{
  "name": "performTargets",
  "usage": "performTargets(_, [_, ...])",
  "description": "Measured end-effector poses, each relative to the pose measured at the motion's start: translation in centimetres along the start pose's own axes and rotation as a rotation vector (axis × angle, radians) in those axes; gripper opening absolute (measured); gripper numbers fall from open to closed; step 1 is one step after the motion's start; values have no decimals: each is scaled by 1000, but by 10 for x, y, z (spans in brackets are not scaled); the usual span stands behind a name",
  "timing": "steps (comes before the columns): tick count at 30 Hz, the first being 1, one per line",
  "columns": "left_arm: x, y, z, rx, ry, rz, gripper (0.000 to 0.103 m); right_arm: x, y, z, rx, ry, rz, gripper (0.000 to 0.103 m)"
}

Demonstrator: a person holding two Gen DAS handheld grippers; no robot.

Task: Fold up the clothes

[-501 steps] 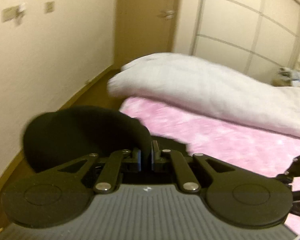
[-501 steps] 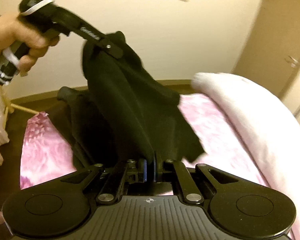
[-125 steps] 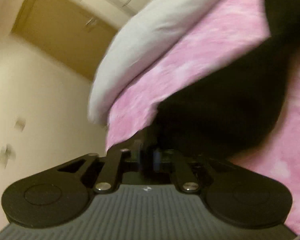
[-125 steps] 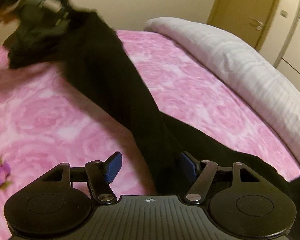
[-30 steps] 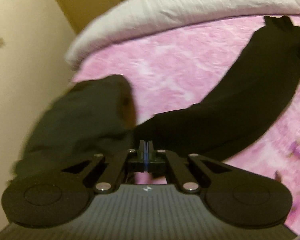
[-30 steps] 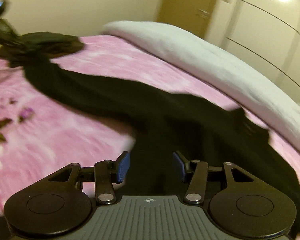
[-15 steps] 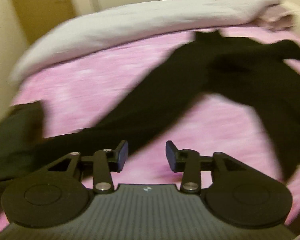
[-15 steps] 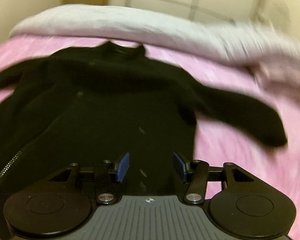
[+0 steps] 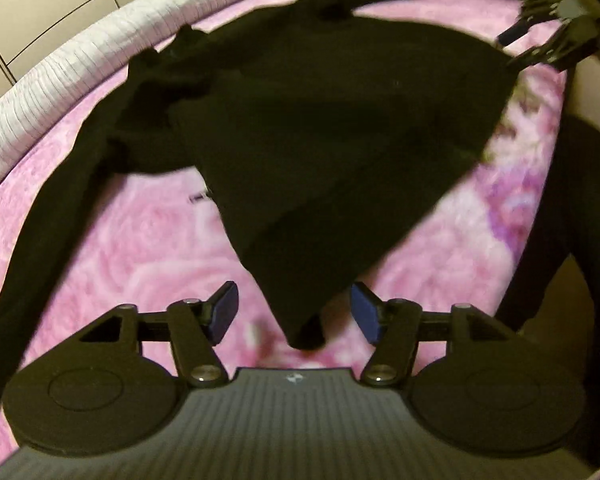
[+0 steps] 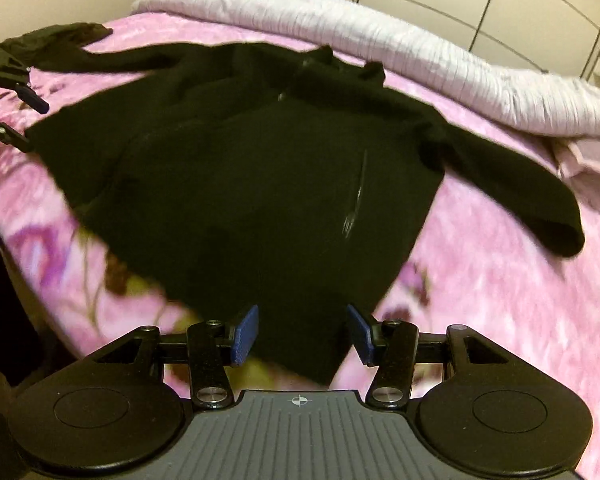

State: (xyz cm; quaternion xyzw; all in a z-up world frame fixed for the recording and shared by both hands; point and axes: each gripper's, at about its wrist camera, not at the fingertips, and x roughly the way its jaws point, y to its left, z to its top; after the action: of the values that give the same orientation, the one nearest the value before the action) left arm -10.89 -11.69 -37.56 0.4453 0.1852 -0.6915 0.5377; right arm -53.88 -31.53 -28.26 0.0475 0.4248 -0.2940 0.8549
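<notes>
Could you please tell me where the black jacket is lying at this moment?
The black jacket lies spread on the pink floral bedspread, its collar toward the white duvet. In both wrist views, one hem corner sits between each open tool's fingers.

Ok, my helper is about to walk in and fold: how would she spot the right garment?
Start at the pink rose-patterned bedspread, with the white duvet rolled along its far edge. Spread flat in the middle is the black zip-up top, sleeves out; it is the only dark, spread-out piece there.
</notes>
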Motion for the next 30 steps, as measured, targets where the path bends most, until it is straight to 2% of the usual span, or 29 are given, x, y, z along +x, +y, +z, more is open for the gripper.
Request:
performTargets(2, [5, 0, -3, -53, 3, 3, 42, -5, 4, -10, 11, 11, -9, 53])
performTargets(3, [5, 1, -5, -88, -3, -3, 34, -7, 6, -16, 17, 11, -10, 54])
performTargets(4, [4, 4, -7, -130, -16, 2, 20, -9, 7, -23, 29, 7, -9, 55])
performTargets(5, [1, 7, -8, -168, -33, -1, 12, -9, 7, -27, 46, 4, -8, 59])
performTargets(7, [-4, 14, -10, -240, -67, -14, 9, -4, 6, -32, 91, -10, -15, 61])
performTargets(11, [-31, 27, 1, -269, -128, -3, 8, 6, -5, -36, 213, -63, -31, 62])
performTargets(16, [-74, 52, 33, -258, -219, 31, 8, -3, -33, -16, 339, -174, -22, 61])
performTargets(20, [-74, 57, 45, -248, -228, 28, 8, -2, -44, -5, 376, -165, -89, 61])
performTargets(23, [-66, 57, 45, -279, -215, 14, 8, 0, -42, -6, 403, -142, -85, 60])
performTargets(26, [-62, 60, 46, -322, -215, -10, 8, -13, -24, -14, 370, -173, -70, 60])
performTargets(30, [-67, 64, 60, -316, -234, -27, 8, -17, 19, -25, 213, -184, -79, 63])
